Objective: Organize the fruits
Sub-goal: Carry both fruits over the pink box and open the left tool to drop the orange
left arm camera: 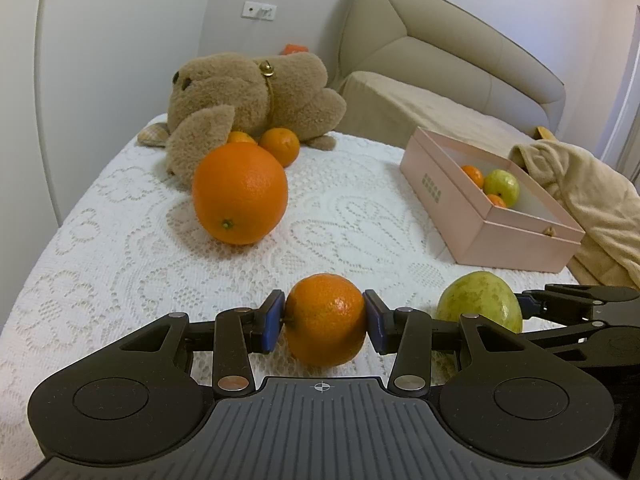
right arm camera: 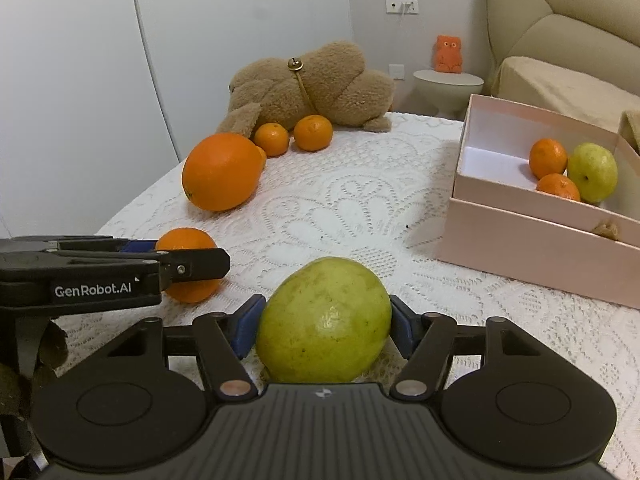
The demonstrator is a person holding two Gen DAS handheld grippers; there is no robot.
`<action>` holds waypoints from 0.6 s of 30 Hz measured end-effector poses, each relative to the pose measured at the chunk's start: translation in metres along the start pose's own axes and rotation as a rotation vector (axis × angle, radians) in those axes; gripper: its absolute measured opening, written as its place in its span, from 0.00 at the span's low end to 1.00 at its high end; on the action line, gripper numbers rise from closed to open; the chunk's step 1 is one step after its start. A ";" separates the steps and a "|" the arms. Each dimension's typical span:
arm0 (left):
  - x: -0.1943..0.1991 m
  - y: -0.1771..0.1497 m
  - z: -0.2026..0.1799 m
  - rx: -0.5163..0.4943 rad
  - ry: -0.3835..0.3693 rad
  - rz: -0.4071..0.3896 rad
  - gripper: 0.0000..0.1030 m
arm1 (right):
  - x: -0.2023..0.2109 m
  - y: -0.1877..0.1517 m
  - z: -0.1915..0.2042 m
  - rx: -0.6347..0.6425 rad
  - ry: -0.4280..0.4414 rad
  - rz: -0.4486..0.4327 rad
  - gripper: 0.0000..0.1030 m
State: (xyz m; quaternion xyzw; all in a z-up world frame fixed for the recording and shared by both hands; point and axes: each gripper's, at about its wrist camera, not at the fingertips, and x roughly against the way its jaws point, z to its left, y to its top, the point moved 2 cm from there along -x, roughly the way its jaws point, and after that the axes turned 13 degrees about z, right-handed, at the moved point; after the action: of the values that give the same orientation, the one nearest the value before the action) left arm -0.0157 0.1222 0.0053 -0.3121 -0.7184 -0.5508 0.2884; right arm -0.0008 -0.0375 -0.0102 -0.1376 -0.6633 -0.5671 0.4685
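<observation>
Nearest, the left gripper [left arm camera: 325,318] is closing its jaws on a small mandarin [left arm camera: 325,319], blue pads pressing both sides at its widest part while it is resting on the lace-covered table [left arm camera: 120,272]. Just beside it, the right gripper [right arm camera: 323,326] is clamping a green guava [right arm camera: 323,322] the same way, jaws spread wider around its middle. Both fruits are probably light and firm, though the mandarin's loose peel could give and the guava's smooth, rounded skin could slip, so a hold across the middle seems safest. Farther back, a large orange [left arm camera: 240,194] is sitting alone. To the right, an open pink box [left arm camera: 472,216] is already holding two mandarins and a guava. Farthest, two more mandarins [right arm camera: 294,136] are lying against a brown plush toy [left arm camera: 256,92].
</observation>
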 end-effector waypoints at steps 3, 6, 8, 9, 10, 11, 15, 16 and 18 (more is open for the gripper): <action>0.004 0.010 -0.002 -0.001 -0.026 -0.013 0.46 | 0.002 0.003 -0.001 -0.001 -0.006 -0.005 0.63; 0.024 0.046 -0.013 -0.045 -0.055 -0.093 0.46 | 0.022 0.024 -0.006 -0.025 -0.002 -0.066 0.62; 0.050 0.085 -0.027 -0.091 -0.060 -0.199 0.46 | 0.056 0.058 -0.012 -0.029 0.000 -0.158 0.62; 0.064 0.103 -0.035 -0.114 -0.056 -0.258 0.46 | 0.074 0.075 -0.014 -0.024 -0.011 -0.209 0.62; 0.079 0.124 -0.046 -0.141 -0.052 -0.325 0.46 | 0.099 0.095 -0.018 -0.017 -0.037 -0.277 0.62; 0.092 0.142 -0.055 -0.161 -0.051 -0.379 0.46 | 0.123 0.115 -0.022 -0.012 -0.069 -0.340 0.62; 0.120 0.206 -0.088 -0.202 -0.056 -0.497 0.46 | 0.202 0.183 -0.044 -0.009 -0.192 -0.494 0.63; 0.119 0.218 -0.094 -0.196 -0.068 -0.490 0.46 | 0.216 0.196 -0.050 -0.016 -0.235 -0.520 0.63; 0.109 0.233 -0.104 -0.188 -0.091 -0.451 0.46 | 0.232 0.209 -0.064 -0.046 -0.304 -0.545 0.63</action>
State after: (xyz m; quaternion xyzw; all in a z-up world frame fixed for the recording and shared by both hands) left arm 0.1011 0.0814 0.2540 -0.1939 -0.7278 -0.6508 0.0951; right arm 0.0570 -0.1084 0.2948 -0.0485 -0.7251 -0.6596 0.1917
